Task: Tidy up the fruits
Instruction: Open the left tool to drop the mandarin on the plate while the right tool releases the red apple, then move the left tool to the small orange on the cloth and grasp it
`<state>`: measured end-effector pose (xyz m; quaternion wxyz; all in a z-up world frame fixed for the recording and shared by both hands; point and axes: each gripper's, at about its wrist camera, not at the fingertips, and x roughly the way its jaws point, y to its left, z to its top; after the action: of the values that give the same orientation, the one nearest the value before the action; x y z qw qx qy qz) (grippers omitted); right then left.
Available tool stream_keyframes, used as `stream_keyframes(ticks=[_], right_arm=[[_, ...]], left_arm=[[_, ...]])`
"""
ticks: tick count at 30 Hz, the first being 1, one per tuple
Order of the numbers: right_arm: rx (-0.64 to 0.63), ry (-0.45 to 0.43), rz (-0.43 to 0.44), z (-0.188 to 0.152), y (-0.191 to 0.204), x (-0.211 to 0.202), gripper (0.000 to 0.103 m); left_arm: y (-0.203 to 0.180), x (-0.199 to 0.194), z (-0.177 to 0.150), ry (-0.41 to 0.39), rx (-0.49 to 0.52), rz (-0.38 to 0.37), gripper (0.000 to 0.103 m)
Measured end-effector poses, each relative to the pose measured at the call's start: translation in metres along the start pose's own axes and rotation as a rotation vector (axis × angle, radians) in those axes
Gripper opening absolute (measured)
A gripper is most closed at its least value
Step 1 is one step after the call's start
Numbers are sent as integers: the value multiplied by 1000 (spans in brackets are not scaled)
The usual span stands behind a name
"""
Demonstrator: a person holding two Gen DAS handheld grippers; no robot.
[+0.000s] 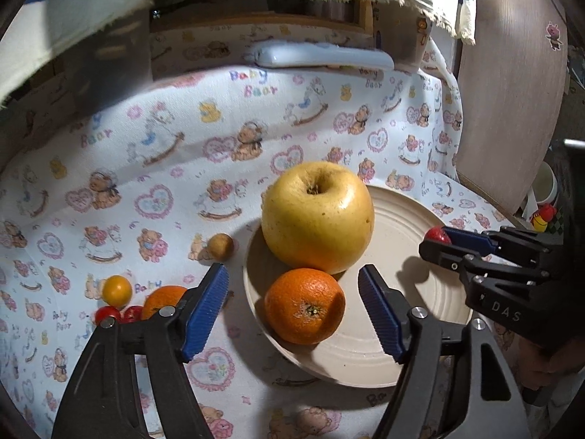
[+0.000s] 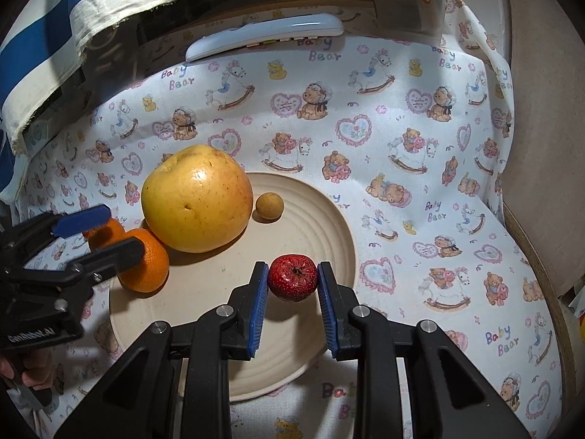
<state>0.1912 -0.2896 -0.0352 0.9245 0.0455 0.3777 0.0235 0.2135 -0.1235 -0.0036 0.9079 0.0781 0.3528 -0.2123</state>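
Currently the right gripper [image 2: 292, 278] is pinching a small red speckled fruit [image 2: 292, 277] above the cream ridged plate [image 2: 329, 226]; next calls for releasing. The left gripper [image 1: 294, 292] is hovering wide open, empty, around the orange tangerine [image 1: 304, 305].

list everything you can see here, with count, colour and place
apple: 1, yellow, on the plate's far-left part
oranges: 2, orange, one on the plate's near edge, one on the cloth to its left
small red fruit: 1, between the right gripper's pads, over the plate
small brown round fruit: 1, on the cloth beside the plate
small yellow fruit: 1, on the cloth, left
small red fruits: 2, on the cloth, left
plate: 1, cream, centre
cloth: 1, white, bear print
remote: 1, white, far edge
left gripper: open around the plate's orange
right gripper: shut on the red fruit
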Motion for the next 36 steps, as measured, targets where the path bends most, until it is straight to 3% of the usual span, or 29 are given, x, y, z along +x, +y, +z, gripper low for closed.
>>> stream_keyframes(ticks=[10,20,25,33,36], right_arm=[[-27,4,-16,2,3,3,28],[-7,1,-29,2,-2,5,29],[-6,-35,-36,3,-1,-4,47],[-17,-156,-50,8,4,-33,50],[-37,-208,-67,10,12,-45,58]], left_arm=[[20,-43,-4,-66,-16,58,82],[71,-68,-42,-60,-155,146,86],[91,-83,-59,-65,-205,184,86],[118,-113,-70,-84,-237,247,86],[125,-124,-72,-91,-235,271,86]])
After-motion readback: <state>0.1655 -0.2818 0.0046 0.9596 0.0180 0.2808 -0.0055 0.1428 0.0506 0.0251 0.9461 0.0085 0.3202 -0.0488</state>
